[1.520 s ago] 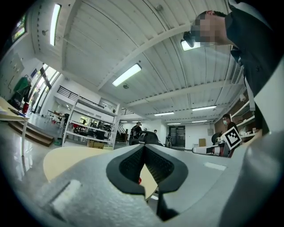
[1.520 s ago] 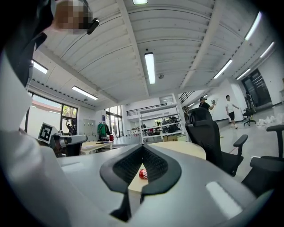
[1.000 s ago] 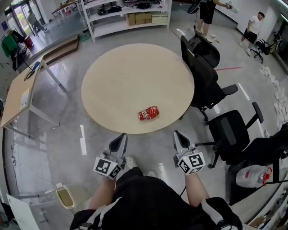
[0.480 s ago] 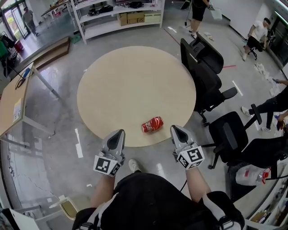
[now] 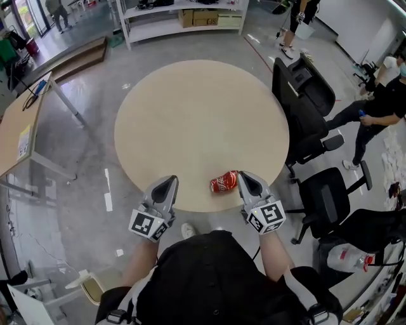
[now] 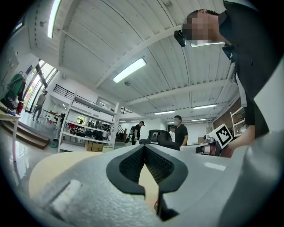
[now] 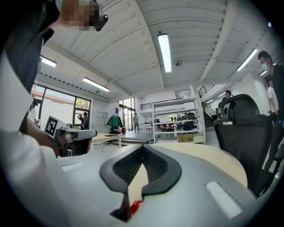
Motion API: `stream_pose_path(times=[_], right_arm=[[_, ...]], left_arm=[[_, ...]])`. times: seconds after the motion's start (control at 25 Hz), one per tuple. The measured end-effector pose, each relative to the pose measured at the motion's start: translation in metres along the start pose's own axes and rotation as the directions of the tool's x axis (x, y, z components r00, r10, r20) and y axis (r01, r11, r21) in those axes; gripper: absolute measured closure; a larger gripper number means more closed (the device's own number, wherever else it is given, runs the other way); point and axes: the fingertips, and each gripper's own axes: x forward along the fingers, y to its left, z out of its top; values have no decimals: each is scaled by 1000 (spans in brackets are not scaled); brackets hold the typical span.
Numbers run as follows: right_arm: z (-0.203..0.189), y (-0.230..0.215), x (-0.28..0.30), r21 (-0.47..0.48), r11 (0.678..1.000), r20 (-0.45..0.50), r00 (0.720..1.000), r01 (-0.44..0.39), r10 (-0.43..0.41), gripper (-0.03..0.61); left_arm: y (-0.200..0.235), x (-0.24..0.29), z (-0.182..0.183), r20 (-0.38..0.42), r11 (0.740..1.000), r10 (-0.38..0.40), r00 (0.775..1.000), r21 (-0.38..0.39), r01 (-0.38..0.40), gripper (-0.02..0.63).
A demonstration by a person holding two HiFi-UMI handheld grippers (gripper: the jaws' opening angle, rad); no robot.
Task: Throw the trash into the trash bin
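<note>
A crushed red can [image 5: 224, 181] lies on its side near the front edge of the round beige table [image 5: 190, 114]. My right gripper [image 5: 243, 176] is shut and empty, its tip just right of the can and very close to it; whether they touch I cannot tell. My left gripper [image 5: 169, 182] is also shut and empty, over the table's front edge well left of the can. In the right gripper view the shut jaws [image 7: 142, 146] fill the frame and a sliver of the can [image 7: 136, 205] shows below them. The left gripper view shows its closed gripper [image 6: 144, 146].
Black office chairs [image 5: 304, 108] stand along the table's right side. A wooden desk [image 5: 22, 127] is at the left and white shelving [image 5: 184, 19] at the back. People stand at the far right [image 5: 374, 101]. A small pale container [image 5: 92, 289] sits on the floor, lower left.
Both grippers moved forward from over the floor to the table's front edge. The right gripper's tip has come up beside the can. The can has not moved on the table.
</note>
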Motion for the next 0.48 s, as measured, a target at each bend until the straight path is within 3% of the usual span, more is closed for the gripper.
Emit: stream_pose_path(times=[0.2,0.48], right_arm=[[-3,-10,12,-23,998,-24,998,-64,64,572],[-11,-22,29,-145,964,-130,970,-224,206,572]], left_arm=[[-3,16,-15,-45,1000,2,999,2,-2,611],[-12,24,-8,-13,997,70,997,-16,-70,611]])
